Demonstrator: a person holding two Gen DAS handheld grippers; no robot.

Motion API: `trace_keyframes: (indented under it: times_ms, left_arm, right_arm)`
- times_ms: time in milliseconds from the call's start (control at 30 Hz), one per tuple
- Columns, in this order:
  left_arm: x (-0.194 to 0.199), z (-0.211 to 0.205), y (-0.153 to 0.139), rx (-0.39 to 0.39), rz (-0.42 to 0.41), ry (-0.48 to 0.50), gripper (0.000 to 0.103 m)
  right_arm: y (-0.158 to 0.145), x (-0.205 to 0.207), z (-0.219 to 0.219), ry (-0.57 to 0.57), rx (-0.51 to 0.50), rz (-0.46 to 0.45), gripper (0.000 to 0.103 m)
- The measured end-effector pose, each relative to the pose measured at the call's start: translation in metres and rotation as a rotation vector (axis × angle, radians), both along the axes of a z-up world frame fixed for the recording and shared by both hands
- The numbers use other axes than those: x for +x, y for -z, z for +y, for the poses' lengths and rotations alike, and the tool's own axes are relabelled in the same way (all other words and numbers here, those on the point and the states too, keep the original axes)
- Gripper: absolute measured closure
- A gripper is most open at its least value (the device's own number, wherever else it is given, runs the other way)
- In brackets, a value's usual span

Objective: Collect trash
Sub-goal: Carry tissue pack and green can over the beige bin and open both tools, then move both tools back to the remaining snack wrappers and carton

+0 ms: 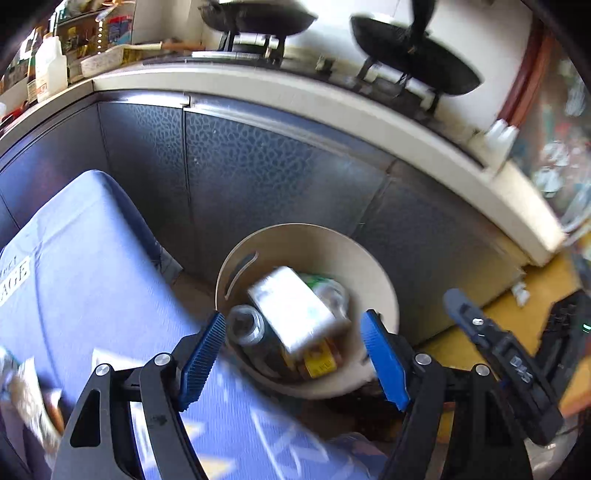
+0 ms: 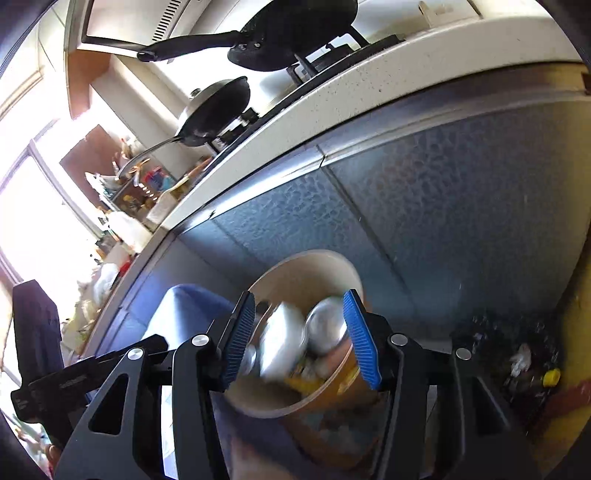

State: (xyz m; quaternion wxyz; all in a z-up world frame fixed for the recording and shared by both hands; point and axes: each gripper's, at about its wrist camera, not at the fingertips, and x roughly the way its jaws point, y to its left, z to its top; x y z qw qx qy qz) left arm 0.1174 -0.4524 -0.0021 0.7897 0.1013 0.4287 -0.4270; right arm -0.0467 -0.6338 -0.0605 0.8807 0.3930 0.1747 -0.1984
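A round beige bin [image 1: 376, 266] stands on the floor against the cabinet. In it lie a blurred white carton [image 1: 295, 310], a clear plastic bottle [image 1: 247, 325] and a yellow packet [image 1: 319, 363]. My left gripper [image 1: 295, 315] hangs over the bin, open, with nothing touching its blue pads. The right gripper's body [image 1: 498, 350] shows at the right of the left wrist view. In the right wrist view my right gripper [image 2: 299, 295] is open above the bin [image 2: 295, 273]. A blurred white carton [image 2: 280, 339] and a silver object [image 2: 327, 328] sit below the gap, clear of the pads.
A blue cloth-covered surface [image 1: 92, 277] with papers on it borders the bin's left. Dark cabinet doors [image 1: 258, 177] rise behind, under a pale counter [image 1: 332, 99] with black pans [image 1: 258, 18]. On the yellow floor [image 1: 535, 295] lie scraps and a yellow cap [image 2: 552, 376].
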Motion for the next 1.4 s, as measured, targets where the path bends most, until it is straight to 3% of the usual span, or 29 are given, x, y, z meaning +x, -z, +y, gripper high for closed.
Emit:
trace_keyframes:
  times_ms: [300, 600, 767, 1067, 1400]
  left_arm:
    - [-0.079, 0.088, 0.008, 0.036, -0.068, 0.1, 0.027]
    - [-0.098, 0.189, 0.018, 0.053, -0.058, 0.03, 0.027]
    - [-0.098, 0.254, 0.028, 0.064, -0.031, -0.058, 0.027]
    - [-0.072, 0.387, 0.03, 0.006, 0.034, -0.351, 0.027]
    - [-0.053, 0.487, 0.044, -0.041, 0.091, -0.581, 0.027]
  right_arm:
    - [0.006, -0.029, 0.069, -0.094, 0.056, -0.011, 0.053]
    - [-0.002, -0.012, 0.141, -0.231, 0.068, 0.022, 0.054]
    - [-0.004, 0.007, 0.184, -0.339, 0.065, 0.05, 0.054]
    - [-0.008, 0.04, 0.251, -0.509, 0.032, 0.091, 0.054]
    - [-0.008, 0.083, 0.315, -0.66, 0.025, 0.149, 0.055]
